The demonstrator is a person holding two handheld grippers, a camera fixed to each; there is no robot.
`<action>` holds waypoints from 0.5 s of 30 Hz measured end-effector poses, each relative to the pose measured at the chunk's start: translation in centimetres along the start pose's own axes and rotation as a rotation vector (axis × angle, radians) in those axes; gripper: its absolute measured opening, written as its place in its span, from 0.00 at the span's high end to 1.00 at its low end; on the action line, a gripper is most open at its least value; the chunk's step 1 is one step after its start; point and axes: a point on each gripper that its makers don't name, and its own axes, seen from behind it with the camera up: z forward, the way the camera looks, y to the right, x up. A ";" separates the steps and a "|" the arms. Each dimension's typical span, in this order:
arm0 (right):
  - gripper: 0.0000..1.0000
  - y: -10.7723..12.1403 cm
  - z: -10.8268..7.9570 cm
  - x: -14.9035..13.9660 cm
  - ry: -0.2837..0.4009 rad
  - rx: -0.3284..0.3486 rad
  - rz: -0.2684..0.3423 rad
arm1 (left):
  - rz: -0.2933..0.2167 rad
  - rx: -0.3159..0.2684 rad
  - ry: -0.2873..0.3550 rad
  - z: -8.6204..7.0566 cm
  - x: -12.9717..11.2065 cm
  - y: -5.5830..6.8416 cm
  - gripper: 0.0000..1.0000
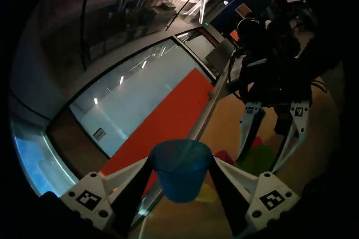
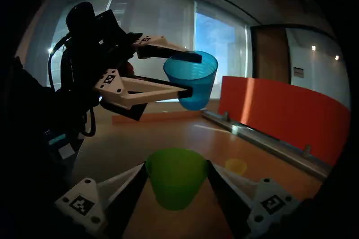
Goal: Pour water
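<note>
The blue cup (image 1: 181, 174) sat upright between the jaws of my left gripper (image 1: 181, 162). They were closed far enough to press its wall from both sides just under the rim. That high grip left the lip free for tipping. From the right gripper view the same cup (image 2: 191, 77) hung in the air well above the table (image 2: 134, 149), raised higher than the other cup, which I judged was so that a stream could fall into it. I could not tell whether it held any water; the tinted plastic showed no level.

The green cup (image 2: 176, 183) was the receiver. The jaws of my right gripper (image 2: 176, 167) clamped it on both sides, mouth up, low over the table and nearer to me than the blue one. In the left gripper view it (image 1: 258, 158) showed between the white fingers of the right gripper (image 1: 258, 160), off to one side rather than directly beneath.

So, as I read it, the pour had not begun: the blue cup needed bringing over the green mouth before tilting.

A yellow disc (image 2: 235, 166) lay on the table beyond, and an orange panel (image 2: 287, 113) stood along the table's far edge.
</note>
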 end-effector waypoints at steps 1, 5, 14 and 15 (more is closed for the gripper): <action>0.06 0.0 0.0 0.0 0.001 0.001 0.000 | 0.011 0.003 0.001 0.0 0.1 0.0 0.14; 0.06 0.0 -0.1 0.0 0.002 0.001 0.001 | 0.046 0.006 0.001 0.1 0.3 0.0 0.14; 0.06 0.0 -0.1 -0.1 0.002 0.001 0.001 | 0.098 0.012 -0.001 0.7 0.5 0.1 0.14; 0.06 0.1 -0.1 -0.1 0.002 0.000 0.000 | 0.103 0.014 0.000 0.8 0.5 0.1 0.14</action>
